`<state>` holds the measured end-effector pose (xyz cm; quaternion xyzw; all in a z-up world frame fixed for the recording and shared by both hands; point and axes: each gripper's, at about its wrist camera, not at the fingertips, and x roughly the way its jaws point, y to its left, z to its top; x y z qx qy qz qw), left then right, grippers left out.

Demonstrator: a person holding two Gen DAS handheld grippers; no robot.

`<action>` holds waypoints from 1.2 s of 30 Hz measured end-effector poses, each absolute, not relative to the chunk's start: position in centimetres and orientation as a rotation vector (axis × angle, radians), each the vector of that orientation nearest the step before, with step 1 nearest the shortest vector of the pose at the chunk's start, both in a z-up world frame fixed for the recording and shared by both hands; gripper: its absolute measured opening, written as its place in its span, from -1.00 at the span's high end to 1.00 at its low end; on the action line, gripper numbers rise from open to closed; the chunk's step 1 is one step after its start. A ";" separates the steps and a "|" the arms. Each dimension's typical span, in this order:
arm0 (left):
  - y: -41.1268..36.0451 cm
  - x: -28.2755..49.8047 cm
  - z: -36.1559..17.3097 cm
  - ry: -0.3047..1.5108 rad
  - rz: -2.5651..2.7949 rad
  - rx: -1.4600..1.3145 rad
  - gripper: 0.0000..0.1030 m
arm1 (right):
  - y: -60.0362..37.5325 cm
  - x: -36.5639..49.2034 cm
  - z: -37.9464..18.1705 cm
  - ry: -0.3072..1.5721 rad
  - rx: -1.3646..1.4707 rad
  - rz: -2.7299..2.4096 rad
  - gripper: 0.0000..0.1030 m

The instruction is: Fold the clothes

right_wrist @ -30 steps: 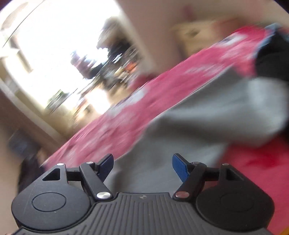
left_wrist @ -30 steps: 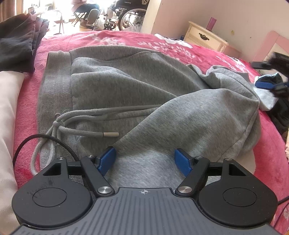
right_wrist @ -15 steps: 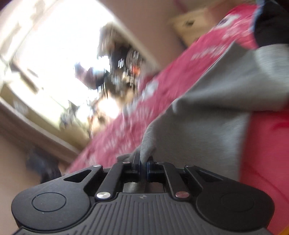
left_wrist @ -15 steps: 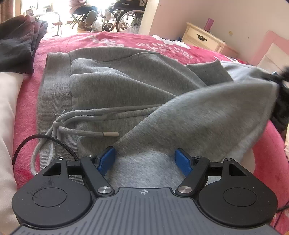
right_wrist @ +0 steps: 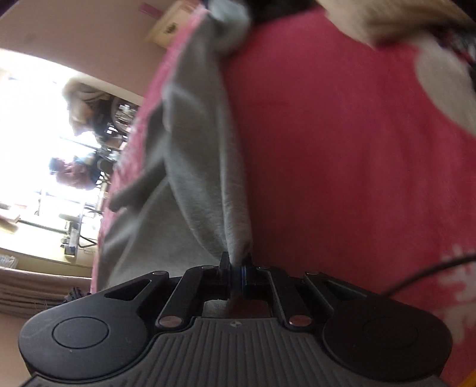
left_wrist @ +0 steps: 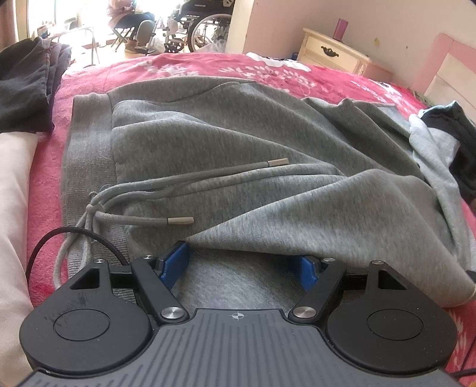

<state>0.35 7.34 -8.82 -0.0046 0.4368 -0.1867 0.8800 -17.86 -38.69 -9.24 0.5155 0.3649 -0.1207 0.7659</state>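
Grey sweatpants (left_wrist: pixel 238 134) lie spread on the pink bed cover (left_wrist: pixel 44 184), ribbed waistband to the left. Their knotted drawstring (left_wrist: pixel 178 221) trails across the top. A folded-over flap (left_wrist: pixel 327 214) drapes down over the tips of my left gripper (left_wrist: pixel 241 262). That gripper is open, its blue pads wide apart and resting on grey cloth without pinching it. In the right wrist view, which is rolled sideways and blurred, my right gripper (right_wrist: pixel 236 262) is shut on a bunched edge of the grey sweatpants (right_wrist: pixel 202 178), just above the pink cover (right_wrist: pixel 342 148).
Dark clothes (left_wrist: pixel 23 89) are piled at the back left, with cream fabric (left_wrist: pixel 12 208) beneath them. More dark and pale clothes (left_wrist: pixel 446 134) sit at the right edge. A black cable (left_wrist: pixel 44 247) loops near my left gripper. Behind the bed stand a cream cabinet (left_wrist: pixel 333 55) and a wheelchair (left_wrist: pixel 208 26).
My right gripper closed on the grey edge, rolled over and swept across with it. The flap has come down flatter over my left fingertips, and a second drawstring tip now shows. The left gripper stayed put.
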 end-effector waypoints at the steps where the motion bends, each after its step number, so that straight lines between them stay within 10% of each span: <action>1: 7.3 0.3 -8.8 0.910 -0.388 -0.007 -0.45 | -38.9 -17.8 -8.9 0.801 1.104 -0.258 0.80; 5: 7.2 0.3 -8.9 0.911 -0.386 0.002 -0.46 | -40.5 -17.4 -6.2 0.740 0.985 -0.256 0.49; 8: 7.1 0.2 -8.9 0.911 -0.385 0.008 -0.48 | -42.8 -15.8 -3.9 0.644 0.919 -0.275 -0.13; 25: 6.2 0.1 -9.3 0.912 -0.408 0.071 -0.72 | -54.5 10.7 -6.9 0.722 0.761 -0.453 -0.48; 28: 5.7 0.1 -9.3 0.918 -0.407 0.089 -0.79 | -54.8 11.8 -7.7 0.713 0.741 -0.438 -0.12; 30: 5.6 0.2 -9.3 0.922 -0.404 0.091 -0.80 | -54.6 11.3 -6.9 0.662 0.704 -0.389 0.87; 36: 5.6 0.4 -9.3 0.936 -0.406 0.082 -0.81 | -53.7 3.5 -0.1 0.392 0.611 -0.385 0.87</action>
